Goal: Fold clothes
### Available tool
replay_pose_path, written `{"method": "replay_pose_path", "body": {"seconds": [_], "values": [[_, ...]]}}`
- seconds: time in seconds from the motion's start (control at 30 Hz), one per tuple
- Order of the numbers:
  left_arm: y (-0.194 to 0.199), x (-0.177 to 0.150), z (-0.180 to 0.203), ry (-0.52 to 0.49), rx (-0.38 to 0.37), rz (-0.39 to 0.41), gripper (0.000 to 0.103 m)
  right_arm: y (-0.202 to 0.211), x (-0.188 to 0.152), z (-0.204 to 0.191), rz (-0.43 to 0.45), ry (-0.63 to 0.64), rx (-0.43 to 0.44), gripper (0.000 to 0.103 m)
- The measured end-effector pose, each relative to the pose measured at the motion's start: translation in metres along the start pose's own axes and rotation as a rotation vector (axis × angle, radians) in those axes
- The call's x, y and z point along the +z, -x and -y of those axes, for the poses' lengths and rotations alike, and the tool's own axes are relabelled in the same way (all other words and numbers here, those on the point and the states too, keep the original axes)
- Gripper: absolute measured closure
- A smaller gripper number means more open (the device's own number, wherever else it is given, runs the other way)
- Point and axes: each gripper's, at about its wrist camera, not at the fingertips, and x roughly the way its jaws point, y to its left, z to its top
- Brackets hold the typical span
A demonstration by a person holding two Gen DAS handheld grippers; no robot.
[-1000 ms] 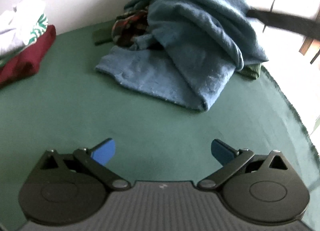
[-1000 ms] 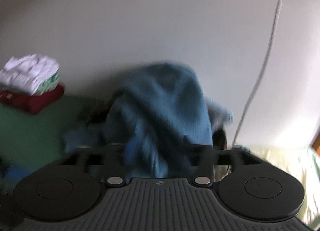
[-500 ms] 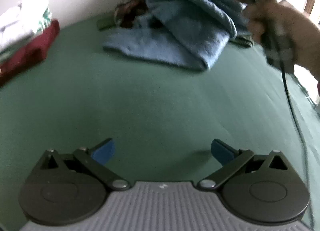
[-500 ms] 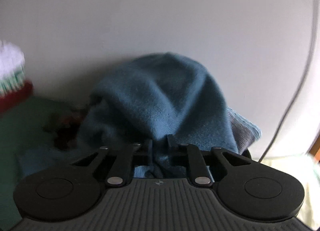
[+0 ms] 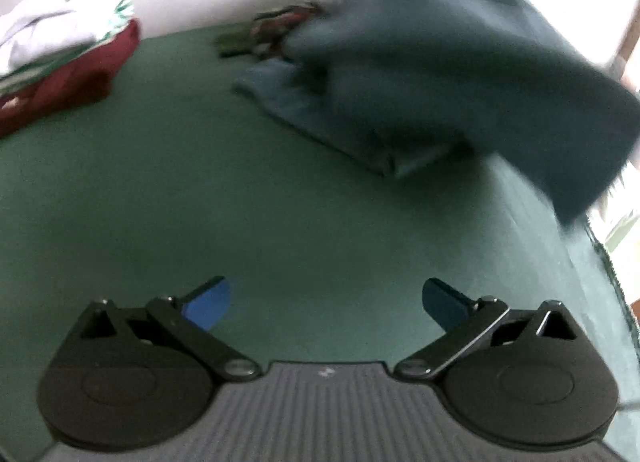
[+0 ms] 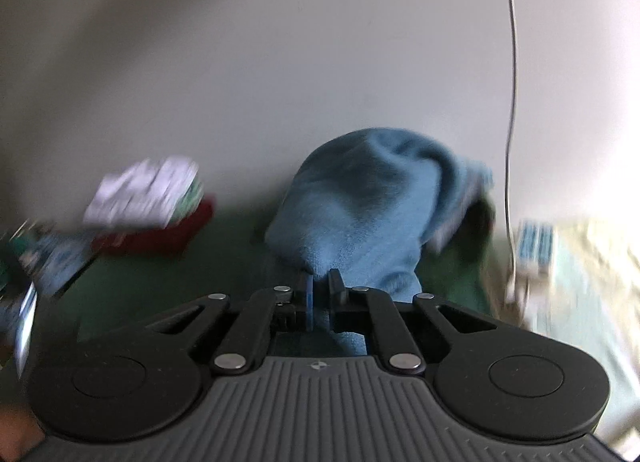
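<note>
A blue fleece garment (image 5: 440,62) stretches, blurred, from the pile at the back of the green cover (image 5: 200,190) toward the right edge, partly lifted. In the right wrist view the same blue garment (image 6: 368,214) bulges just ahead of my right gripper (image 6: 320,282). Its jaws are closing, with a fold of the fleece pinched between the pads. My left gripper (image 5: 325,298) hangs open over bare green cloth, well short of the garment, with nothing between its blue pads (image 5: 208,302).
A folded stack (image 5: 68,50) of white, green-patterned and maroon clothes sits at the back left. A dark patterned garment (image 5: 280,26) lies behind the blue one by the wall. A thin cable (image 6: 511,102) hangs down the wall, and pale bedding (image 6: 580,282) lies to the right.
The right gripper went from wide open to closed on the blue fleece, then pulled it up and toward the right edge. The left gripper stayed open while its view shifted slightly.
</note>
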Motion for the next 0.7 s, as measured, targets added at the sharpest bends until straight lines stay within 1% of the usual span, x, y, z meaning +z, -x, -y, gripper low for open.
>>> {"method": "replay_pose_path", "body": {"seconds": [0.07,0.1,0.13,0.23,0.3,0.33,0.37,0.43,0.47,0.5,0.57,0.63,0.7], "values": [[0.009,-0.008,-0.011,0.028,0.013,0.000,0.001,0.017,-0.028,-0.005,-0.122,-0.014,0.025,0.096],[0.015,-0.012,-0.015,0.038,0.018,-0.001,0.001,0.016,-0.042,-0.010,-0.190,-0.008,0.039,0.096],[0.019,-0.017,-0.018,0.040,0.024,-0.002,0.001,0.018,-0.048,-0.015,-0.213,-0.001,0.049,0.096],[0.030,-0.031,-0.026,0.040,0.043,-0.004,0.001,0.035,-0.060,-0.028,-0.228,0.017,0.076,0.095],[0.036,-0.041,-0.024,0.024,0.059,-0.004,0.001,0.046,-0.067,-0.036,-0.237,0.029,0.094,0.076],[0.037,-0.045,-0.023,0.013,0.065,-0.007,0.001,0.046,-0.063,-0.039,-0.202,0.037,0.071,0.057],[0.039,-0.050,-0.018,-0.006,0.071,-0.007,0.001,0.042,-0.057,-0.040,-0.150,0.047,0.033,0.044],[0.049,-0.061,-0.008,-0.062,0.091,0.010,0.001,0.030,-0.041,-0.043,-0.052,0.057,-0.033,0.035],[0.054,-0.066,-0.003,-0.091,0.102,0.020,0.001,0.020,-0.032,-0.045,-0.008,0.056,-0.059,0.034],[0.060,-0.071,0.001,-0.108,0.102,0.028,0.001,0.008,-0.025,-0.048,0.016,0.070,-0.073,0.033],[0.073,-0.081,0.008,-0.138,0.097,0.045,0.001,-0.017,-0.011,-0.055,0.050,0.113,-0.093,0.027],[0.084,-0.095,0.005,-0.134,0.076,0.037,0.001,-0.048,0.000,-0.063,0.056,0.199,-0.133,0.027],[0.092,-0.114,0.001,-0.097,0.065,0.005,0.001,-0.081,0.008,-0.071,0.056,0.287,-0.181,0.027]]}}
